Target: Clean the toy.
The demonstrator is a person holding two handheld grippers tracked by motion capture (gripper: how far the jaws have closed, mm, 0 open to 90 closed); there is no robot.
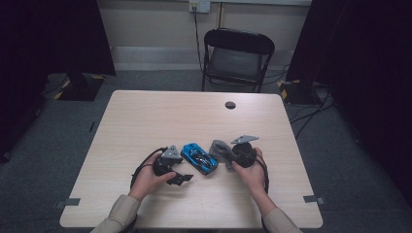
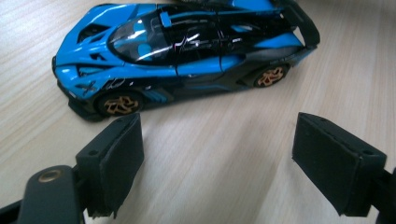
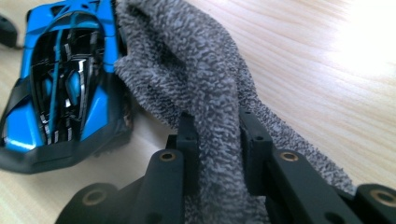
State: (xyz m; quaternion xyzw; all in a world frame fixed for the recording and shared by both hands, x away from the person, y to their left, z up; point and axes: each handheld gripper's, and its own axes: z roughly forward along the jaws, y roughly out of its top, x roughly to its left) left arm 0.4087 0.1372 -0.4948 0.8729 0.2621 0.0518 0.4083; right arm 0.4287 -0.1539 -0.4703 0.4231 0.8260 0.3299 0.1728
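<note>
A blue and black toy sports car (image 1: 199,158) stands on the wooden table (image 1: 194,116), between my two grippers. In the left gripper view the car (image 2: 177,51) lies side-on just beyond the open jaws of my left gripper (image 2: 217,163), with bare table between the pads. My left gripper (image 1: 184,178) sits to the car's left, near its front-left corner. My right gripper (image 1: 226,154) is shut on a grey terry cloth (image 3: 201,88), which drapes against the side of the car (image 3: 60,84). The cloth (image 1: 219,147) bunches just right of the car.
A black folding chair (image 1: 237,58) stands beyond the table's far edge. A dark round grommet (image 1: 230,105) is set in the table near that edge. Cables run on the floor at the right. Dark curtains hang at both sides.
</note>
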